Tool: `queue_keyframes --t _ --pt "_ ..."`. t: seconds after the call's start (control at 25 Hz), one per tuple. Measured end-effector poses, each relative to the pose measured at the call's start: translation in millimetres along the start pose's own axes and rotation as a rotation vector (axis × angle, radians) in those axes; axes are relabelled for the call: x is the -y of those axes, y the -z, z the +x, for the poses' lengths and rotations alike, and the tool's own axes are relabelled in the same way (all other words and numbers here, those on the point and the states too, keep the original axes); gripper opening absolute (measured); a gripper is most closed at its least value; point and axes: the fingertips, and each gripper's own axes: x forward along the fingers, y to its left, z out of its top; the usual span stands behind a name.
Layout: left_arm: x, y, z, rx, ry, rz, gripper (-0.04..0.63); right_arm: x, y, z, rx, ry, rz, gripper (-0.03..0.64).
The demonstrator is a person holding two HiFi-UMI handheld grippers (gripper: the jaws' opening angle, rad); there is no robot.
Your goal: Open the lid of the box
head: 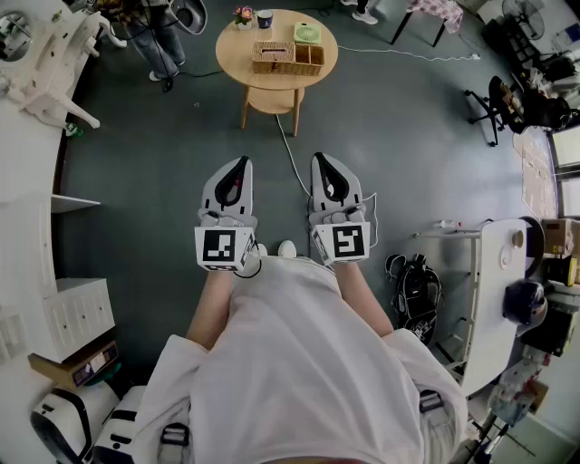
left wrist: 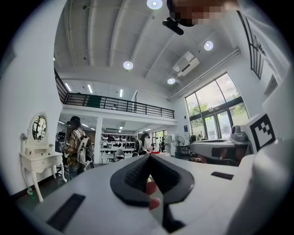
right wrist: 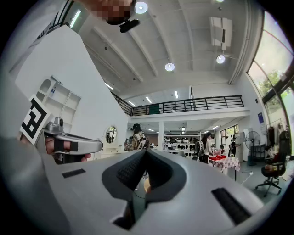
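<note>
Head view: left gripper (head: 241,168) and right gripper (head: 321,163) hover side by side, fingers together, empty, well short of the round counter (head: 232,51) carrying the wicker box (head: 287,58).

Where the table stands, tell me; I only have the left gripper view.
Observer: In the head view, a round wooden table stands straight ahead, beyond both grippers' tips.
Operator: List what is on it.
Observer: A woven basket, a pale green container, a dark cup and small flowers.
Operator: Report the right gripper.
Observer: The right gripper has its jaws together, with nothing between them.
</note>
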Motion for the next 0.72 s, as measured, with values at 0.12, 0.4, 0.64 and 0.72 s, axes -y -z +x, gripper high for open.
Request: queue_keyframes --t 0.12,0.4,0.64,0.72 --pt "4.5 2.9 3.6 -0.008 -0.001 0.001 -0.003 4.2 1.0 -0.2 0.002 -0.006 -0.002 -0.005" --pt "4.3 12.0 9.3 -0.034 -0.006 -0.011 -0.003 11.3 3.8 2.4 -0.001 0.001 0.023 -0.005" --pt "14.4 17.5 19.2 -0.050 -0.015 -0.002 -0.003 29.3 13.5 -1.5 -0.026 0.015 0.042 -0.005" --pt "19.5 19.8 24.1 -0.057 -0.020 0.001 -0.003 39.7 17.9 -3.0 -0.032 0.021 0.047 -0.005"
